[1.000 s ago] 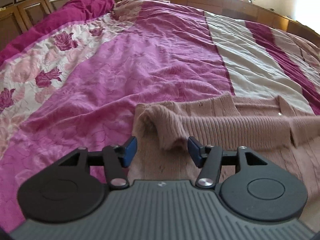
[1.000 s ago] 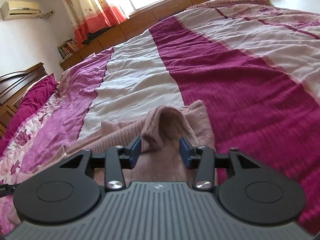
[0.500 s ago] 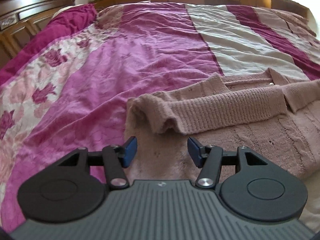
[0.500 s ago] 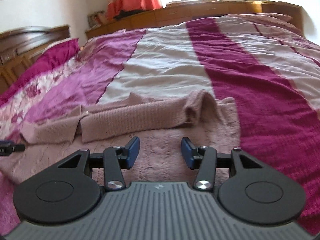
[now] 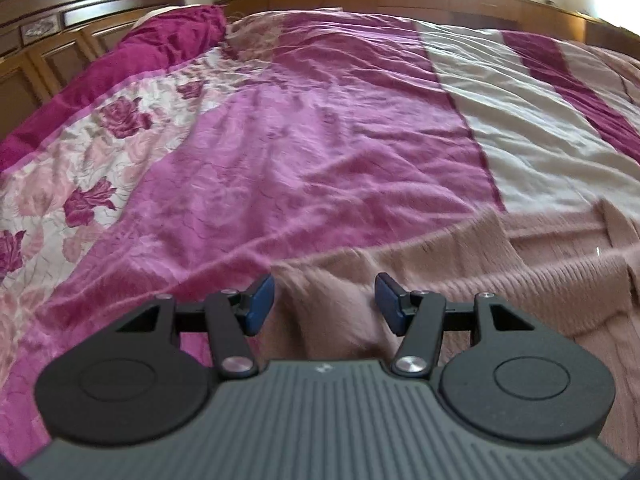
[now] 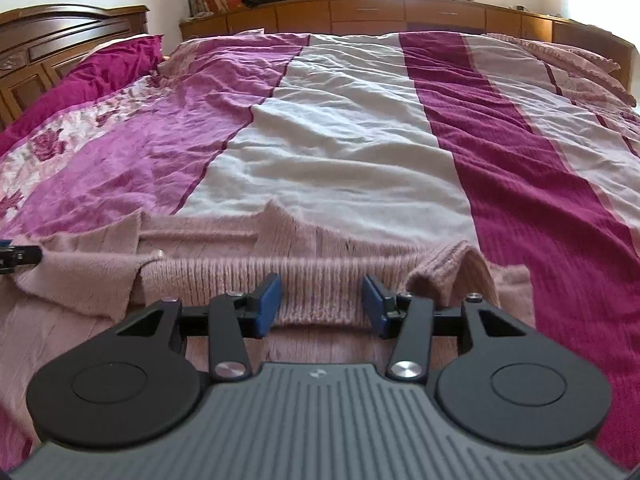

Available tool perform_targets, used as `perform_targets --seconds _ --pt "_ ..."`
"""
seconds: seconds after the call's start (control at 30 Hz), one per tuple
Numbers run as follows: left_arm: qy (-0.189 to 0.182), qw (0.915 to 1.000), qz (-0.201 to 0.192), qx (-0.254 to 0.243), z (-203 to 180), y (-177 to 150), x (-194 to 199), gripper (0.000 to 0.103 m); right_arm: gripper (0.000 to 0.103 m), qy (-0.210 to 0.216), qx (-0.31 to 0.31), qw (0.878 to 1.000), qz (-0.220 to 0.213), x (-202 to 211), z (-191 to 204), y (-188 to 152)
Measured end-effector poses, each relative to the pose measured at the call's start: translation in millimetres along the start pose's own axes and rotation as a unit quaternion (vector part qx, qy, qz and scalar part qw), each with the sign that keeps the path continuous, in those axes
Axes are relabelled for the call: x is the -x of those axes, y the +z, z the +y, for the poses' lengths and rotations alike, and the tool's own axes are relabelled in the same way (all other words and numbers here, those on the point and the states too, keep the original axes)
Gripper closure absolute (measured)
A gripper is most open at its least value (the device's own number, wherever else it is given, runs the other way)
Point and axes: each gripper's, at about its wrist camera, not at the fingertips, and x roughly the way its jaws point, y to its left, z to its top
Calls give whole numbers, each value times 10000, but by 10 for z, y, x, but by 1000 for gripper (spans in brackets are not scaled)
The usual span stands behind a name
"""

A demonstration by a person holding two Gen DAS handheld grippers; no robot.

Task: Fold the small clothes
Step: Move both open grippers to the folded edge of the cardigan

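You are working one garment: a single dusty-pink knitted cardigan (image 6: 320,276) is lying flat on the bed (image 6: 344,152), near its front edge, and I am counting no other clothing in either view. Both sleeves, two in all, are lying folded inward across the chest, one from each side, in my judgement to narrow the garment to a rectangle before the body is folded. The right sleeve (image 6: 256,280) is forming a ribbed band across the body, with its shoulder fold humping up at the right; the left sleeve (image 6: 80,276) is lying over the left side. You are holding the right gripper (image 6: 320,300) above the cardigan with its jaws standing about half open; the ribbed band is showing between the blue pads (image 6: 269,300), but they are not pressing on it and nothing is held. You are holding the left gripper (image 5: 324,300) over the garment's left edge, its jaws likewise about half open and empty; the knit beneath it is blurred. A tip of the left gripper is also showing at the left edge of the right wrist view, beside the left sleeve. Two grippers, both free, suggests the sleeve step is done and the cross fold of the body is remaining.
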Motion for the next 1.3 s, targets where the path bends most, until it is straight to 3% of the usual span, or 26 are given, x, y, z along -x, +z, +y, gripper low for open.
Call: perform_targets --seconds 0.2,0.37,0.73,0.93,1.1,1.3 --pt "26 9999 -48 92 112 119 94 45 49 -89 -374 9992 -94 -146 -45 185" --pt "-62 10000 8 6 145 49 302 45 47 111 -735 9970 -194 44 -110 198" --pt "-100 9999 18 -59 192 -306 1228 45 41 324 -676 9961 -465 1254 -67 -214" --pt "-335 9994 -4 20 186 -439 1605 45 36 306 -633 9959 -561 1819 -118 -481" --pt "-365 9993 -32 -119 136 -500 1547 45 36 203 -740 9960 -465 1868 -236 -599" --pt "-317 9980 -40 -548 61 -530 1027 46 36 -9 -805 9954 -522 1498 -323 -580"
